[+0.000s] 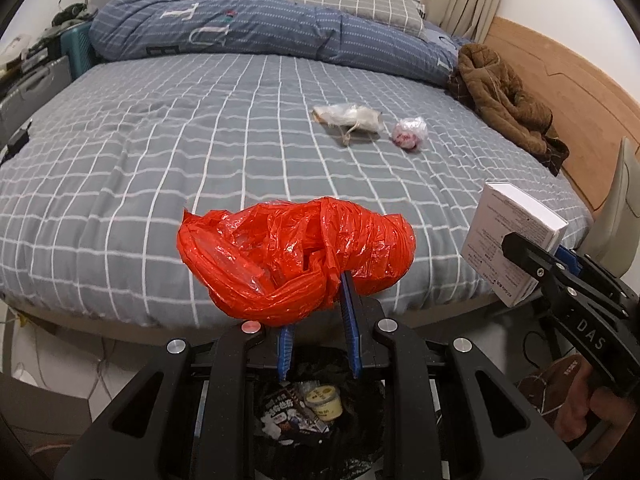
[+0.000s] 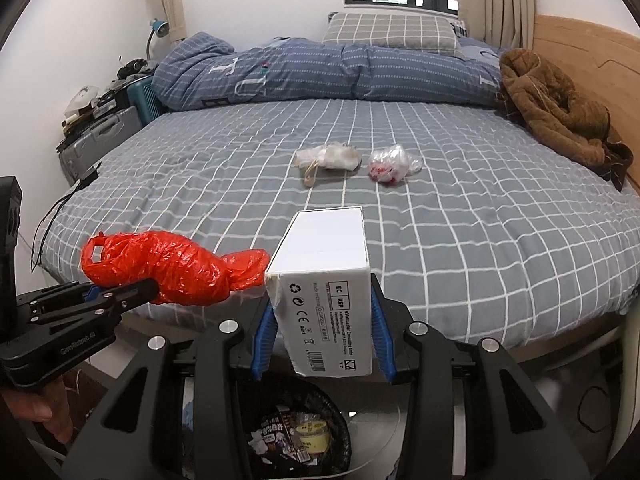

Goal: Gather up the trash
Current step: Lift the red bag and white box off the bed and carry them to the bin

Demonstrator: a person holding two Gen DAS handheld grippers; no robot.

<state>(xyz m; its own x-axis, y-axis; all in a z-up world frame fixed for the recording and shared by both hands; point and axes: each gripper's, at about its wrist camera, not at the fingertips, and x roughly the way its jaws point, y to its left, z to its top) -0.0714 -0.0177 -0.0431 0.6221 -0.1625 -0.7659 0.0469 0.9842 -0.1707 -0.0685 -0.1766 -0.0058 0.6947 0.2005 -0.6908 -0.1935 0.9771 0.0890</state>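
Observation:
My left gripper (image 1: 320,308) is shut on a crumpled red plastic bag (image 1: 296,254), held above a black-lined trash bin (image 1: 360,428) at the foot of the bed. That bag (image 2: 172,266) and the left gripper (image 2: 150,286) show at the left of the right wrist view. My right gripper (image 2: 322,320) is shut on a white cardboard box (image 2: 324,276) over the same bin (image 2: 340,432); the box (image 1: 508,240) appears at the right of the left wrist view. On the bed lie a clear crumpled wrapper (image 1: 348,118) and a small white-red plastic wad (image 1: 410,132).
A grey checked bed sheet (image 1: 160,168) fills the view, with a blue quilt (image 1: 256,28) and pillow at the back. A brown jacket (image 1: 508,100) lies by the wooden headboard. Suitcases and clutter (image 2: 100,132) stand at the left. The bin holds packets and a tape roll (image 1: 324,402).

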